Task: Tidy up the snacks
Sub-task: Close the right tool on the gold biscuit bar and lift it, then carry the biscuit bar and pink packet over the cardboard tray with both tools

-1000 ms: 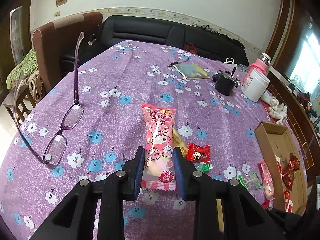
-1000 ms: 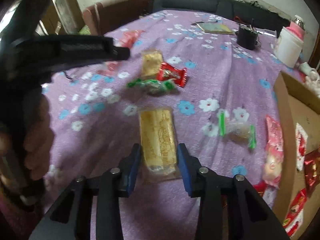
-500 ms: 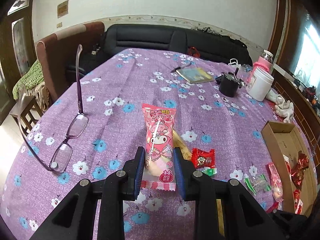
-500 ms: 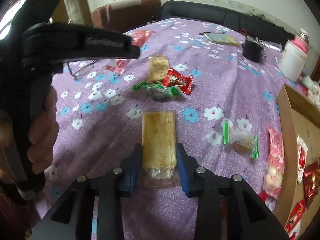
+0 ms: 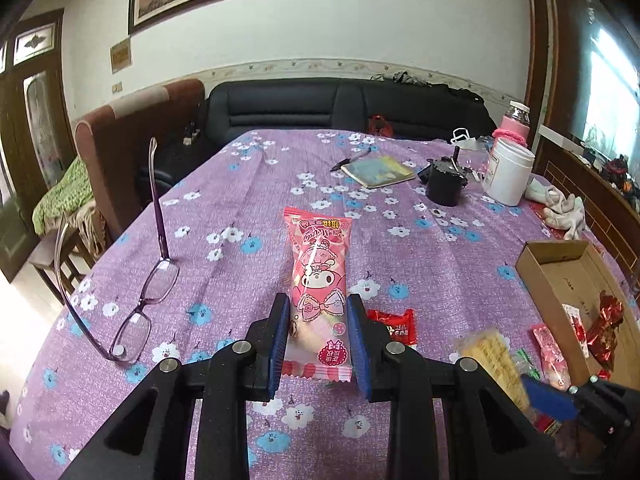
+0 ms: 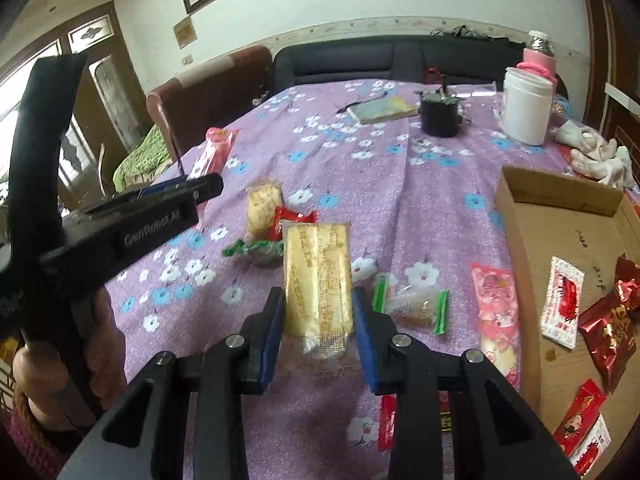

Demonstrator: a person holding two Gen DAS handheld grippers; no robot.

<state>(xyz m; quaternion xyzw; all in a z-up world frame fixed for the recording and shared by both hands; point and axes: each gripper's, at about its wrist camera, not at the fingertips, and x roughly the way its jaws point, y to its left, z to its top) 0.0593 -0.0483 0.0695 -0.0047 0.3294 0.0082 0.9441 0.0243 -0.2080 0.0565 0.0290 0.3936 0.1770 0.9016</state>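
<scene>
Tool, left [image 5: 318,340]: clenched on pink snack pack [image 5: 319,284], gripped at its lower third, pack standing up and forward over the purple-cloth table [image 5: 256,200].
Tool, right [image 6: 319,330]: clenched on yellow wafer pack [image 6: 318,276], same low grip, pack upright, off the cloth.
Destination, likely: cardboard box [image 6: 560,196], right side of table, w/ several red and white packs already inside.
Step, judged: carry both to box.
- Keep squeeze steady; wrappers are slick and soft, could slide or crush.
- Clear the box wall before letting go; release low.
- One tool at a time over box, avoids collision.
Pose: both tools roughly level, pointing across table, left tool's body in right view's left edge, person's fingers [image 6: 30,364] wrapped on its handle.
Loose nearby: green-ended candy [image 6: 412,304], red packet [image 6: 290,222], glasses [image 5: 140,300].
</scene>
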